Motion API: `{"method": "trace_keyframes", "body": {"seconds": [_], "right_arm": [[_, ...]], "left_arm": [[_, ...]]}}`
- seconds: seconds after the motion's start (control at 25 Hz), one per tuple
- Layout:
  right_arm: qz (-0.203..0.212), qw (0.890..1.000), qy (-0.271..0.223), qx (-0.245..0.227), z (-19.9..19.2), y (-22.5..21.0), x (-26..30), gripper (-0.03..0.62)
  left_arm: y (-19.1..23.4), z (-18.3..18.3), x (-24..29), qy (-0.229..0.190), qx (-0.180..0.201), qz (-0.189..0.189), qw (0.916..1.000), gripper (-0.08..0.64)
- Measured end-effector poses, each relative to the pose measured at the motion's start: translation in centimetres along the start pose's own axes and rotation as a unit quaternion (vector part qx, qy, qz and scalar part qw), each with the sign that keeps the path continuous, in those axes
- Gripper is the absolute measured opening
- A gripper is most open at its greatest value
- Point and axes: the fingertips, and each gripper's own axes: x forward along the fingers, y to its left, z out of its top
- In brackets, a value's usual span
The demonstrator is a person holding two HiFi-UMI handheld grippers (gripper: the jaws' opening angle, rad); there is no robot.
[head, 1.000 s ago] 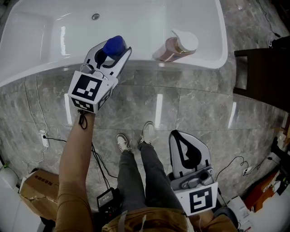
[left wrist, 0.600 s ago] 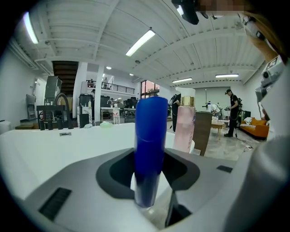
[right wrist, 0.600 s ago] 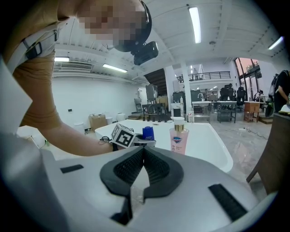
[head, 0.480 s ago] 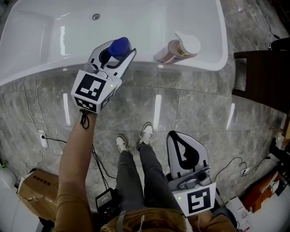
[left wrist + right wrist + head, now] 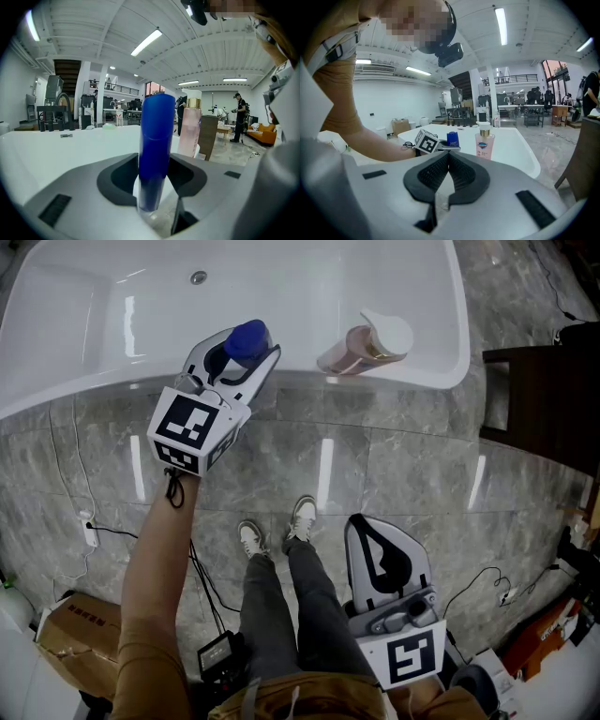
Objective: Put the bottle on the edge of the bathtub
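Observation:
A bottle with a blue cap (image 5: 247, 332) stands upright between the jaws of my left gripper (image 5: 242, 343), which is shut on it over the near rim of the white bathtub (image 5: 412, 379). In the left gripper view the blue bottle (image 5: 157, 140) fills the gap between the jaws, and its base is hidden. My right gripper (image 5: 371, 521) hangs low near the person's legs, shut with nothing in it, its pads touching (image 5: 449, 157). From there the blue cap (image 5: 452, 138) shows above the left gripper's marker cube.
A pink pump bottle (image 5: 364, 341) stands on the tub rim to the right of the held bottle. The tub drain (image 5: 198, 277) lies at the back. A dark wooden piece of furniture (image 5: 544, 399) is at right; a cardboard box (image 5: 80, 634) and cables lie on the marble floor.

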Motion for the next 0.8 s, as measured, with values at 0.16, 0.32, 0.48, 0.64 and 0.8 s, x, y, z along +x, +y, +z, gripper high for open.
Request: {"method": "trace_keyframes", "body": {"seconds": [0.16, 0.32, 0.48, 0.64, 0.8], "right_arm": [[0.0, 1.0, -0.002, 0.0, 0.08, 0.03, 0.05, 0.005], [0.0, 1.0, -0.002, 0.002, 0.13, -0.07, 0.02, 0.005], [0.0, 1.0, -0.002, 0.001, 0.12, -0.1, -0.01, 0.005], [0.0, 1.0, -0.001, 0.002, 0.07, -0.09, -0.07, 0.005], [0.003, 1.0, 0.0, 0.002, 0.09, -0.06, 0.06, 0.005]], "left_arm": [[0.14, 0.05, -0.05, -0.002, -0.003, 0.001, 1.0, 0.211], [0.15, 0.31, -0.06, -0.006, -0.004, 0.003, 1.0, 0.236], [0.19, 0.63, 0.04, -0.012, -0.005, 0.005, 0.9999, 0.261], [0.19, 0.7, -0.15, -0.015, -0.005, 0.009, 0.9998, 0.285], [0.13, 0.62, -0.24, -0.015, -0.009, 0.009, 0.9998, 0.287]]}}
